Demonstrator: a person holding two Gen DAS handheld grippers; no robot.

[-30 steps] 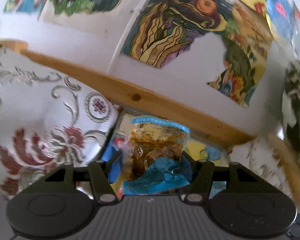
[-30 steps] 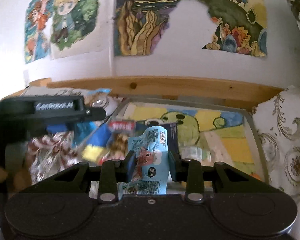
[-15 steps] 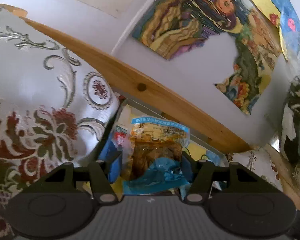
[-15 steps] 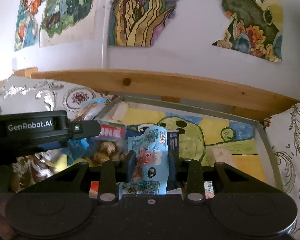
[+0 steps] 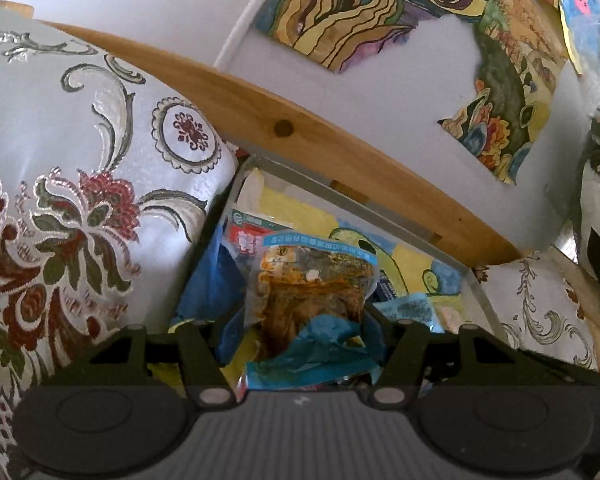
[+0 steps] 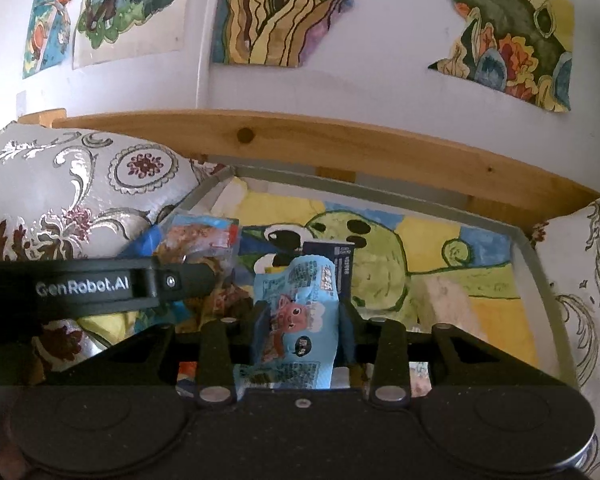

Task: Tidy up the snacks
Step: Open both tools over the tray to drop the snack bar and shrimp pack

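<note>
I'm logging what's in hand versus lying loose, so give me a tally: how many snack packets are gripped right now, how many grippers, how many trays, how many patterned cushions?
Gripped snack packets: 2, the brown-filled packet in the left gripper and the light blue packet in the right gripper
Grippers: 2
Trays: 1, the grey-rimmed tray
Patterned cushions: 2, the left cushion and the right cushion
Total: 7

Home: embroidered cushion (image 5: 80, 208), children's paintings (image 6: 268, 12) taped on wall.

A clear snack packet (image 5: 312, 296) with brown food and blue edges stands upright, crumpled at its bottom. A light blue packet (image 6: 300, 312) with a cartoon animal stands upright too, slightly bent.
</note>
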